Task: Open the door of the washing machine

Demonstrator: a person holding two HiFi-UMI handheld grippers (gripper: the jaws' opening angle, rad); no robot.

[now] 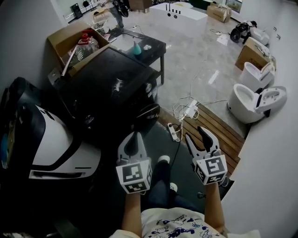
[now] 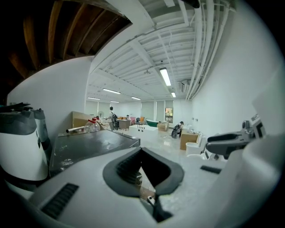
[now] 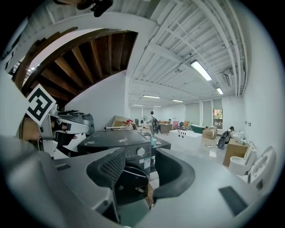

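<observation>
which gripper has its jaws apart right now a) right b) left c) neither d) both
a: the right gripper has its jaws spread with nothing between them, and the black front-loading washing machine shows through the gap, while the left gripper has its jaws meeting at the tips.

A teal bottle [image 1: 137,49] is standing on a small black table [image 1: 152,43]. An open cardboard box [image 1: 59,39] holding a clear plastic jug [image 1: 86,45] is sitting just left of the table. A white bathtub [image 1: 184,14] is standing well beyond it. White toilets [image 1: 249,100] are sitting well to its right. A white power strip [image 1: 173,133] is lying on the floor nearer the viewer.
</observation>
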